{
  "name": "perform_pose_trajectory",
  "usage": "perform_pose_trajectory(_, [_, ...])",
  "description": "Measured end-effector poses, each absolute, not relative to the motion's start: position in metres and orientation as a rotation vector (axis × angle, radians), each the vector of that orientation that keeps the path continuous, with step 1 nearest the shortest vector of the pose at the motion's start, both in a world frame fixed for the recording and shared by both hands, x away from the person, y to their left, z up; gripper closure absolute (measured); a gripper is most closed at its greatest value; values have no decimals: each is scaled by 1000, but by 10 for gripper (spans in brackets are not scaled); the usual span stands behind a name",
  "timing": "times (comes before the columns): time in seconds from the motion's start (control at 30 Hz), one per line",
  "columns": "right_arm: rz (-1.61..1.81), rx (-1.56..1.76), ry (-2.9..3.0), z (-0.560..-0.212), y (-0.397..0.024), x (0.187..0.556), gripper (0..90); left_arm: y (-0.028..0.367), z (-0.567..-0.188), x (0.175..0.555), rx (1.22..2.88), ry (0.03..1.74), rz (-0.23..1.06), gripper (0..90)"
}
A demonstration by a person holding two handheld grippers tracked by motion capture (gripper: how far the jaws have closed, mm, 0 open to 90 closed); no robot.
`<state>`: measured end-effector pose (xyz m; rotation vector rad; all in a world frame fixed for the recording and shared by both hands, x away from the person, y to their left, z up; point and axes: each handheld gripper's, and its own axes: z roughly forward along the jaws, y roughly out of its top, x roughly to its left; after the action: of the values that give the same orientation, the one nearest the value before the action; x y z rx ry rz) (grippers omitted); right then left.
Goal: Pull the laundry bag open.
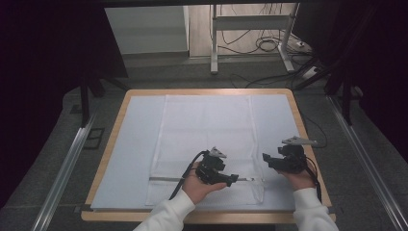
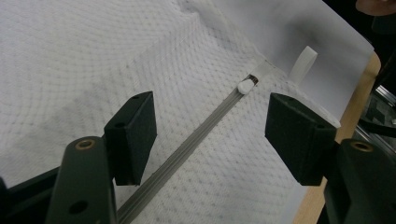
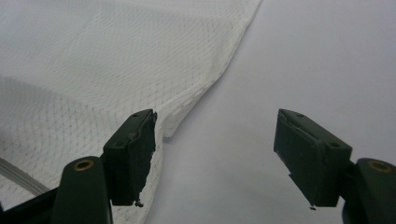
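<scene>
Right now I'm lining the left gripper (image 2: 212, 135), jaws open, along the mesh laundry bag's zipper (image 2: 187, 147); its white pull (image 2: 245, 86) lies ahead. Right gripper (image 3: 215, 161) idles open.

In the left gripper view the zipper (image 2: 187, 147) runs out behind the near jaw, and the mesh bag (image 2: 93, 60) is cut off at the frame's edges (top and left).
</scene>
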<state>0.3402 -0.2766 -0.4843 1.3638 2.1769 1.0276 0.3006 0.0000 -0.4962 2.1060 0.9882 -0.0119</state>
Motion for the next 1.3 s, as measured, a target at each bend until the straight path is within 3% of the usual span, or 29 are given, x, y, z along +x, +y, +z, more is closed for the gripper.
perform_pose_trajectory(0.43, [1034,1365,2174,-484,-278,340,287,-14,-501,302,2124,982,-16,351])
perform_pose_trajectory(1.17, [1034,1370,2168,-484,-280,340,287,-41,-505,307,2148,971,-93,443])
perform_pose_trajectory(1.3, [1035,1366,2168,-483,-279,340,287,-48,-506,307,2170,964,-111,493])
